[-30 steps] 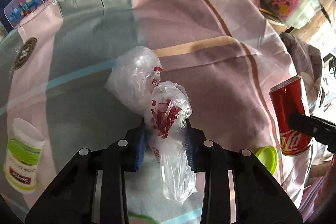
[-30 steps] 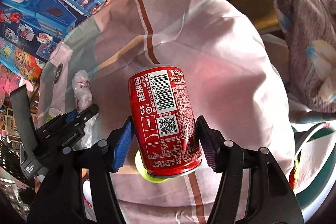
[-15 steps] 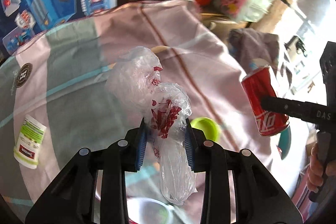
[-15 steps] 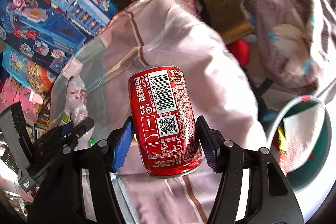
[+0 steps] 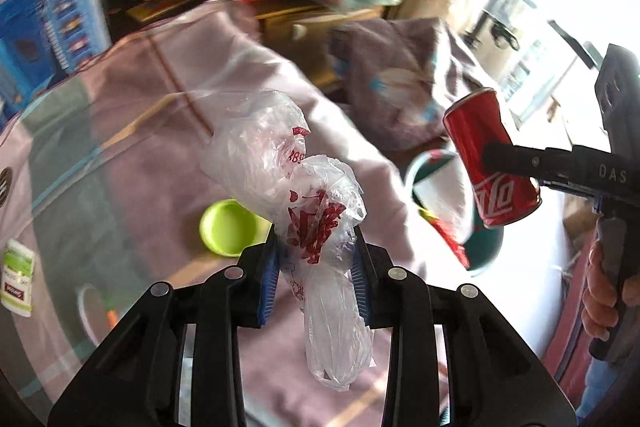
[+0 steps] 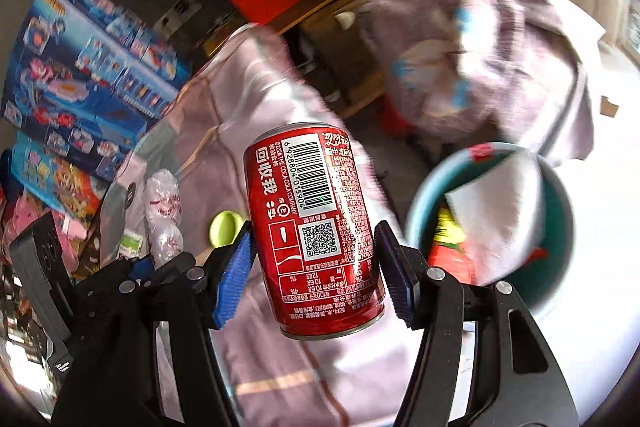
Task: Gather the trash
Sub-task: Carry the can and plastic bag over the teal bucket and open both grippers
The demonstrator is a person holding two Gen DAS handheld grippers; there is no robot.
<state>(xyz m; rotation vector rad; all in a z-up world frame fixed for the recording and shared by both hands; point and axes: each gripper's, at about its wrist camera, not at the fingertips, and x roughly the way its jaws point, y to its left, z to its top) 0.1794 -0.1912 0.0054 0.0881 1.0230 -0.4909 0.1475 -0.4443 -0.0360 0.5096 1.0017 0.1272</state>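
**Two pieces of trash in the air, bin now in sight**

Two grabs are done and both are being carried off the table at once.

Left wrist view: the left gripper (image 5: 316,267) is pinched narrow on a crumpled clear plastic bag (image 5: 304,203) with red print, blue pads pressing it on both sides, the tail of the bag dangling below the fingers. A second ago the bag sat low over the striped tablecloth (image 5: 132,147); now the cloth has dropped away and slid left, and the teal trash bin (image 5: 486,247) has come into frame past the table's right edge. The red cola can (image 5: 490,159) rides out there too, clamped in the other tool, with the person's hand (image 5: 604,295) on its handle. Left behind on the cloth: a lime green lid (image 5: 228,227) and a small white bottle with a green label (image 5: 16,279), so there's more to collect after this.

Right wrist view: the right gripper (image 6: 316,267) is spread about halfway, pads flat against the can (image 6: 316,231), which hangs clear of the cloth, slightly tilted. The bin (image 6: 560,199) was a sliver at the edge before and is now wide open at right, with paper and wrappers already inside. The left gripper (image 6: 160,263) with its bag (image 6: 162,211) trails at lower left.

Room to move looks decent: the table edge is already behind the can and nothing sits between it and the bin's rim. I'd guess the bag needs a longer swing, and both tools converging on one opening is the tight spot.
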